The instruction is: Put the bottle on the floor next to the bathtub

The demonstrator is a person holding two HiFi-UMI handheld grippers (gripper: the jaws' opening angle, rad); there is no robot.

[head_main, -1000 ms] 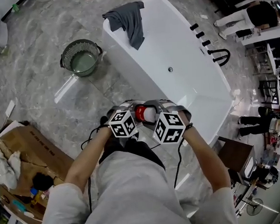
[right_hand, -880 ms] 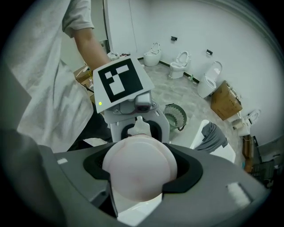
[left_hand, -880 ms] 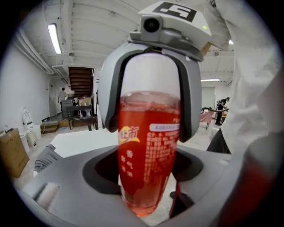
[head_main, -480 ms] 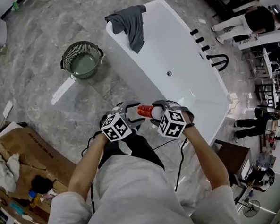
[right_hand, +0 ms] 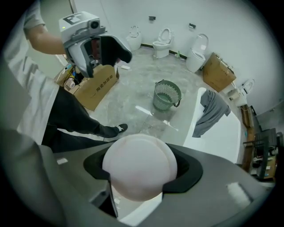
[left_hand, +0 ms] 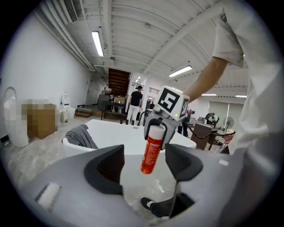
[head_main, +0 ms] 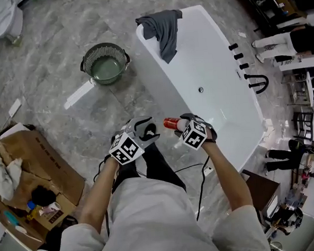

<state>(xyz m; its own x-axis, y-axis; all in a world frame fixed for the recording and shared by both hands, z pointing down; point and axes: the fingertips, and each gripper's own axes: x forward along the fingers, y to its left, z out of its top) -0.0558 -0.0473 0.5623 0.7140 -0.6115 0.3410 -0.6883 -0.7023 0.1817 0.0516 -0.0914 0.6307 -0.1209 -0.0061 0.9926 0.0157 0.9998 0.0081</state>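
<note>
Your right gripper [head_main: 182, 127] is clamped on the white cap [right_hand: 140, 166] of the orange bottle [left_hand: 151, 153], holding it in the air near the bathtub [head_main: 160, 90], above the floor [head_main: 55, 102]. Your left gripper [head_main: 145, 130] faces it with its jaws spread wide, gripping nothing.

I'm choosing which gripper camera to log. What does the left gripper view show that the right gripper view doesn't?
Only the left: the bottle, orange-bodied, hanging from the right gripper, and people standing beyond the tub. Only the right: the basket, the left gripper, and the bottle's white cap between its own jaws. Both: bathtub, towel, bottle.
</note>
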